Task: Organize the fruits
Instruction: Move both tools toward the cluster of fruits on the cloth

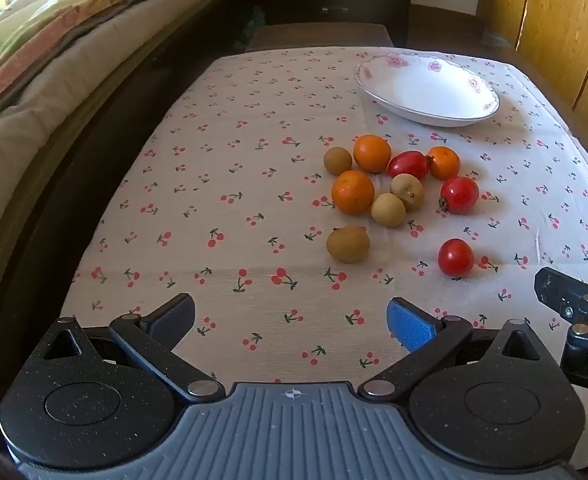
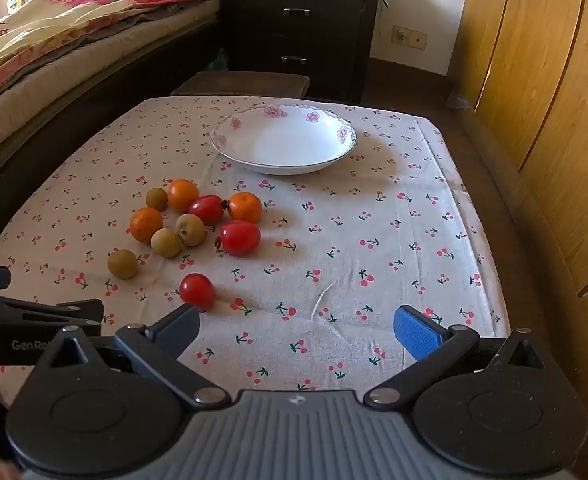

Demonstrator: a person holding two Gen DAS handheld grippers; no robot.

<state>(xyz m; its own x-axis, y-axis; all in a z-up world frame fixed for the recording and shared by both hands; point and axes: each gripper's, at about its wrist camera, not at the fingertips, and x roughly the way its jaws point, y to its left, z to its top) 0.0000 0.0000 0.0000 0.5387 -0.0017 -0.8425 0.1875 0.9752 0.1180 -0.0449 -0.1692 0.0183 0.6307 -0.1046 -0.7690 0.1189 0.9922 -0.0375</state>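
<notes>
Several small fruits lie loose on the cherry-print tablecloth: oranges, red tomatoes and brown longans. One tomato sits apart at the front, just ahead of the right gripper's left finger. A white flowered bowl stands empty behind the fruit, also seen as the bowl in the left wrist view. My left gripper is open over bare cloth, short of the fruit. My right gripper is open too, nothing between its fingers.
A bed with a flowered quilt runs along the left. A dark drawer cabinet and low stool stand behind the table. Wooden wardrobe doors line the right side. The other gripper's body shows at the right edge.
</notes>
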